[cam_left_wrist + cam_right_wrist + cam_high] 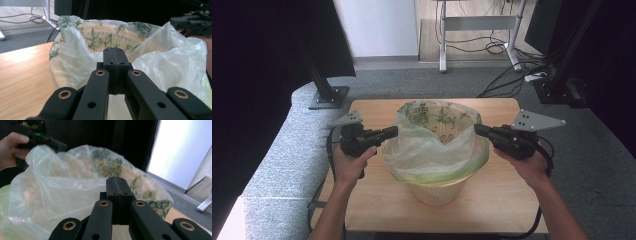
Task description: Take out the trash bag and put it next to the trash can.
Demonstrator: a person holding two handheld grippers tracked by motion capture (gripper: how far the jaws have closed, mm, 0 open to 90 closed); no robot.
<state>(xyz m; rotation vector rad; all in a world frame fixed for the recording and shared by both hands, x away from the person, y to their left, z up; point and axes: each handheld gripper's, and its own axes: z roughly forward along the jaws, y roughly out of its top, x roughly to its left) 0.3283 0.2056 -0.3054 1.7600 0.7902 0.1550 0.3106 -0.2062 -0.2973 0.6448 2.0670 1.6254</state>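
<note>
Now | left claw (395, 132) pinched on bag (432, 150) rim | right claw (478, 130) likewise, hands level, opposed.

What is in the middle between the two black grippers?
In the high view, a cream basket lined with a see-through, leaf-printed plastic bag stands between the left gripper and right gripper.

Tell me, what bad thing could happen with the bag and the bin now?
The plastic bag is thin, and the left gripper and right gripper sit at opposite sides of its rim with jaws closed. Pulling apart too hard might tear it. The bin looks light and stands on the table with nothing holding it, so a tug could tip or drag it.
</note>
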